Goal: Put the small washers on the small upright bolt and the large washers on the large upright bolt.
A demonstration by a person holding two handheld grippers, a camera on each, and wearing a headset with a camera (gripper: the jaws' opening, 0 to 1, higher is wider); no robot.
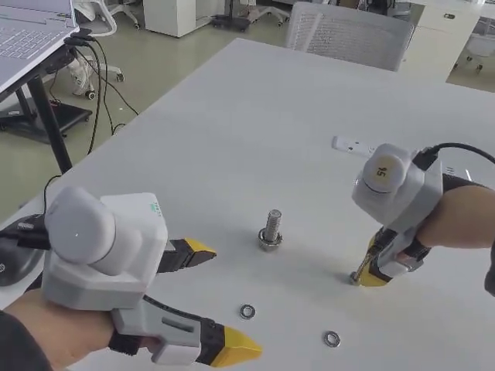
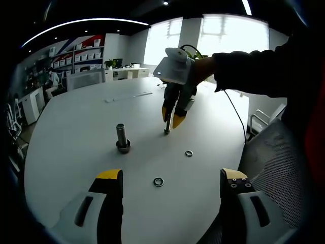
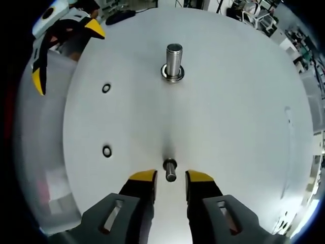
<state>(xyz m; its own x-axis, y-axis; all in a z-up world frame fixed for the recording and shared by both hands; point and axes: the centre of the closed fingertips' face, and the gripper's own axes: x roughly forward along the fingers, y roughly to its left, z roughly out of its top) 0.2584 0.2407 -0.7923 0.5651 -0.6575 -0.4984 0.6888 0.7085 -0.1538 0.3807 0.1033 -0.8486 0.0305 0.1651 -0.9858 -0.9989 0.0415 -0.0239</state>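
Washers point(image 1: 247, 311) lie flat on the surface point(image 1: 232, 131) in the head view, nearer than the upright large bolt point(image 1: 271, 230) and beside the wide-spread left claw point(image 1: 228, 300). Left gripper view: the right claw point(image 2: 171, 121) points down at the small bolt point(image 2: 166, 131). Right gripper view: its jaws stand narrowly parted, with the small bolt upright just ahead of the gap, untouched.

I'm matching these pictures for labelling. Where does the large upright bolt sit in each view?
Head view: the large upright bolt stands just below centre, between the two grippers.
Left gripper view: it stands left of centre, at mid-height.
Right gripper view: it stands top centre.
Shared landmark: the loose washer lying flat on the white table near the bolt.
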